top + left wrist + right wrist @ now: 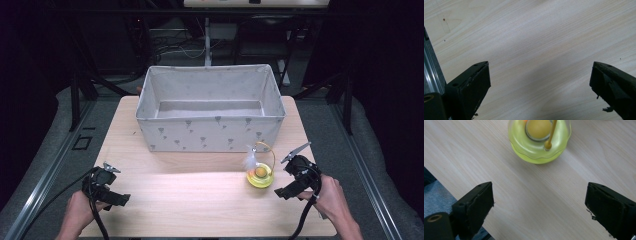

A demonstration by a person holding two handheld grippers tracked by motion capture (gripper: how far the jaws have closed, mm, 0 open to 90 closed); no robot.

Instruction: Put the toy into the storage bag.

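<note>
- The right gripper is held in the person's right hand near the right front part of the table, its jaws spread wide with only bare wood seen between them in the right gripper view.
- Nothing is grasped or touched by the right gripper's pads; it is released.
- A yellow-green toy is seen just beyond the right gripper's jaws, apart from them, resting on the table a little to the left of that gripper in the high view.
- In the right gripper view the toy is shown as a translucent ring-shaped base with an orange-yellow ball seated in its middle and a thin yellow stalk rising from it.
- In the high view a thin hoop and a white feather are carried above the toy's base.
- The left gripper is held in the left hand near the left front edge of the table; its jaws are likewise parted wide over bare wood, with nothing between them.
- A grey fabric bin with a small printed pattern is set at the far middle of the table, well apart from both grippers; the toy lies near its front wall, towards the bin's right end.
</note>
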